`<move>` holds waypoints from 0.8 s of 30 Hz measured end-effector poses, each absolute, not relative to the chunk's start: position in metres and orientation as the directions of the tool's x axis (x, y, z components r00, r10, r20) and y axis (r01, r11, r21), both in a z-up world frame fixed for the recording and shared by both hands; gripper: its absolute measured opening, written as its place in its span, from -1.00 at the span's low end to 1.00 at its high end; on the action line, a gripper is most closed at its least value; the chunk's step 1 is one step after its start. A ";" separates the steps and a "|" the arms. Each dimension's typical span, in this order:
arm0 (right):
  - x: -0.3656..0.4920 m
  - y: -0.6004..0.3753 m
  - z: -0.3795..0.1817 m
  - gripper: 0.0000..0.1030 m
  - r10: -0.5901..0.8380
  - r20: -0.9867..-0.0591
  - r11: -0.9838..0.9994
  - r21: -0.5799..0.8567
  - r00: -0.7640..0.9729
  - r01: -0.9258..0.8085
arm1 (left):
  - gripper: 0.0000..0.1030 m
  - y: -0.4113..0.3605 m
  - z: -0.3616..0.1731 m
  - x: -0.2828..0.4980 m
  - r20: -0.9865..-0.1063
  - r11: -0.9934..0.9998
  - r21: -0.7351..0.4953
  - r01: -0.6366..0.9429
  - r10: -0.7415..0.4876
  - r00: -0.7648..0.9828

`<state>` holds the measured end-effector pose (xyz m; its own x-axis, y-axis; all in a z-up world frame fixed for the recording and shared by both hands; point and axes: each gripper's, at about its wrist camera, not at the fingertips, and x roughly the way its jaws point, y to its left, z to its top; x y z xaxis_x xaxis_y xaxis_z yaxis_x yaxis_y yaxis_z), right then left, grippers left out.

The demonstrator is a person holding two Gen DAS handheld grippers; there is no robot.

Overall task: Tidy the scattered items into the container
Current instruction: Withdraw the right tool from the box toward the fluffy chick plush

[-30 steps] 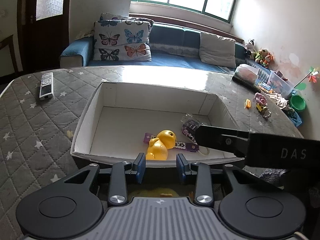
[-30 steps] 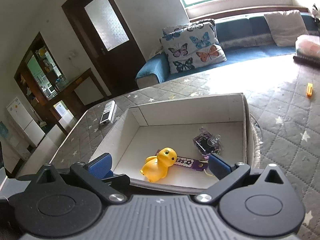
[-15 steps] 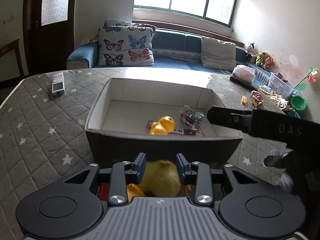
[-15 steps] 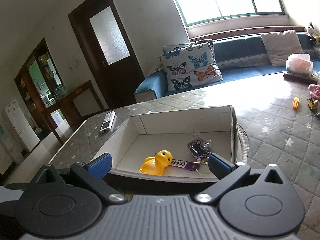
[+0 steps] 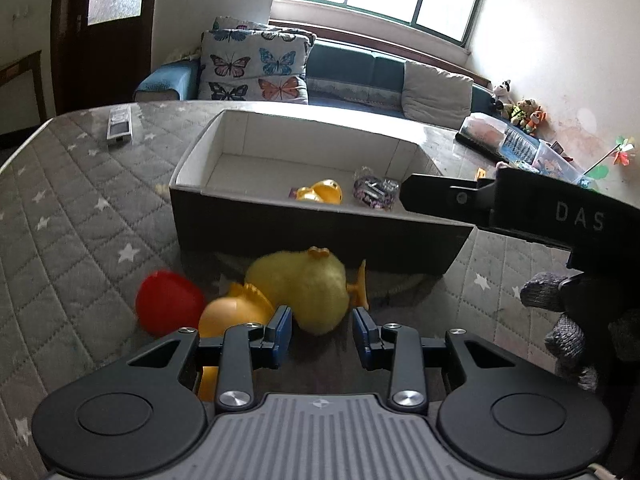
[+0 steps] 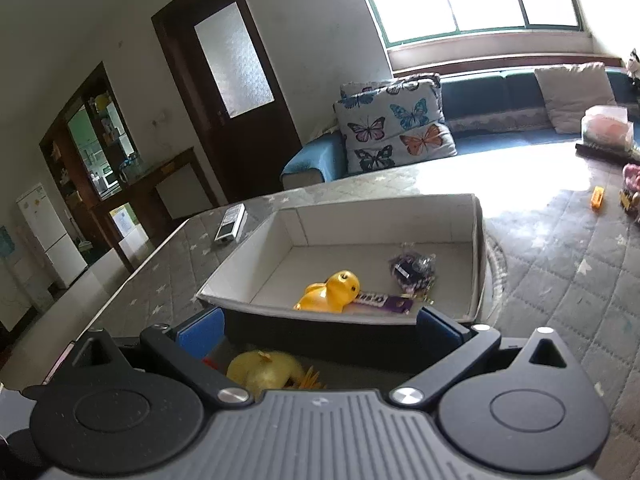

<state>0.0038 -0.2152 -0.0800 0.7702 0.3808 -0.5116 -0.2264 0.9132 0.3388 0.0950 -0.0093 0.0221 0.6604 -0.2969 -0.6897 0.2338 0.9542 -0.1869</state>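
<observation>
Left gripper point(image 5: 322, 330): jaws parted, nothing gripped, fuzzy yellow plush duck point(image 5: 304, 290) lying just ahead, outside the white-lined cardboard box point(image 5: 320, 220). Right gripper point(image 6: 318, 326): jaws spread wide, empty, held at the box's near wall.

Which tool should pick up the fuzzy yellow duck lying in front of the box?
Left. The left tool is open, with the fuzzy yellow duck just ahead between its pads. The right tool, also open, hangs higher, facing the box.

plush duck point(image 5: 298, 286) before box point(image 5: 320, 236), remote point(image 5: 119, 127) left
</observation>
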 end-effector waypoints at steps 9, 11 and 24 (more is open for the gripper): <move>0.005 -0.208 -0.092 1.00 0.436 -0.552 0.892 0.370 0.710 -0.260 | -0.30 -0.002 0.008 0.092 -0.715 0.959 -0.209 0.193 -0.285 0.638; 0.007 -0.206 -0.095 1.00 0.441 -0.560 0.890 0.375 0.701 -0.261 | -0.29 0.000 0.005 0.093 -0.718 0.958 -0.216 0.187 -0.285 0.635; 0.029 -0.191 -0.106 1.00 0.487 -0.592 0.868 0.408 0.643 -0.281 | -0.30 -0.002 -0.005 0.103 -0.731 0.949 -0.249 0.194 -0.315 0.605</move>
